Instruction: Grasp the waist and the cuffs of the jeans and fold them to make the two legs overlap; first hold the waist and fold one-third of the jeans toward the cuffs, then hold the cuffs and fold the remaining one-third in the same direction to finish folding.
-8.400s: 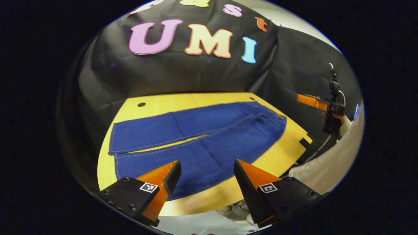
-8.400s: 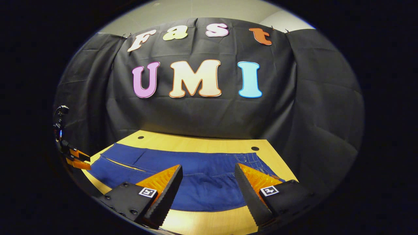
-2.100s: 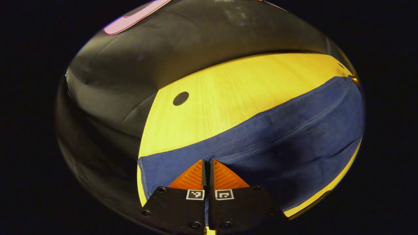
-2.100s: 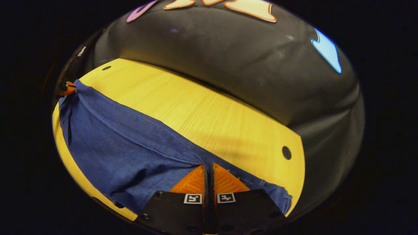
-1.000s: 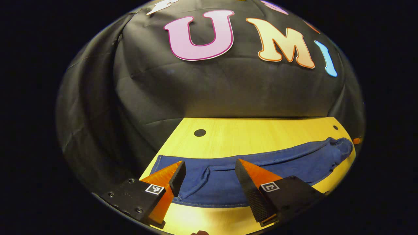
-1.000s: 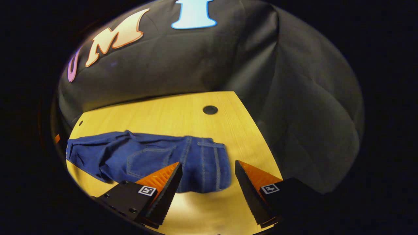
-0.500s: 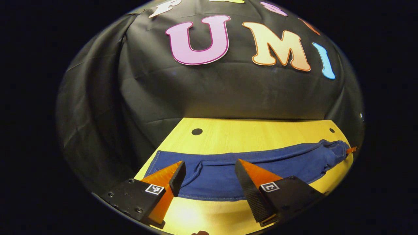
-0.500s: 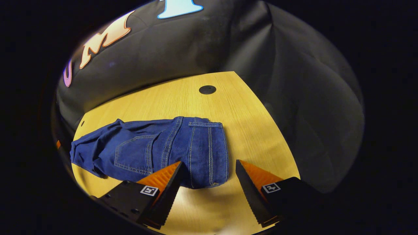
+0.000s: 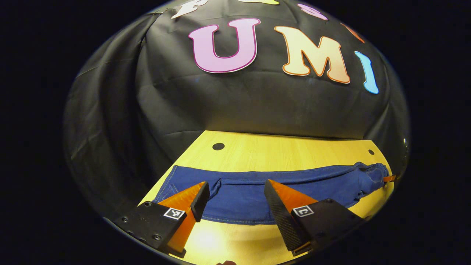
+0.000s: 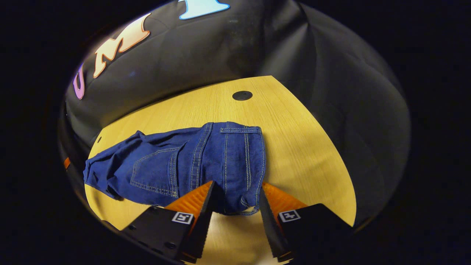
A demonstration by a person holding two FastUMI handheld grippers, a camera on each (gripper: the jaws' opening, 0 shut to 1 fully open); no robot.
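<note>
The blue jeans (image 9: pixel 294 182) lie lengthwise across the wooden table (image 9: pixel 279 147), the two legs overlapped. In the left gripper view my left gripper (image 9: pixel 235 195) stands open just above the cuff end, its fingers either side of the near hem. In the right gripper view the waist end of the jeans (image 10: pixel 220 154), with its back pocket and belt loops up, reaches in between the fingers of my right gripper (image 10: pixel 235 198). The jaws are still apart, narrower than before, with the near waist corner in the gap. A sliver of the right gripper (image 9: pixel 388 178) shows beside the far waist end.
The table (image 10: pixel 301 147) has round cable holes (image 9: pixel 218 146) (image 10: pixel 242 95) near its back corners. The black cloth wall hangs close behind the table and around its sides. Bare wood lies between the jeans and the back edge.
Both grippers let go of the folded jeans and opened. Over the last half second the right gripper moved onto the waist corner and its jaws narrowed; the left gripper barely shifted.
</note>
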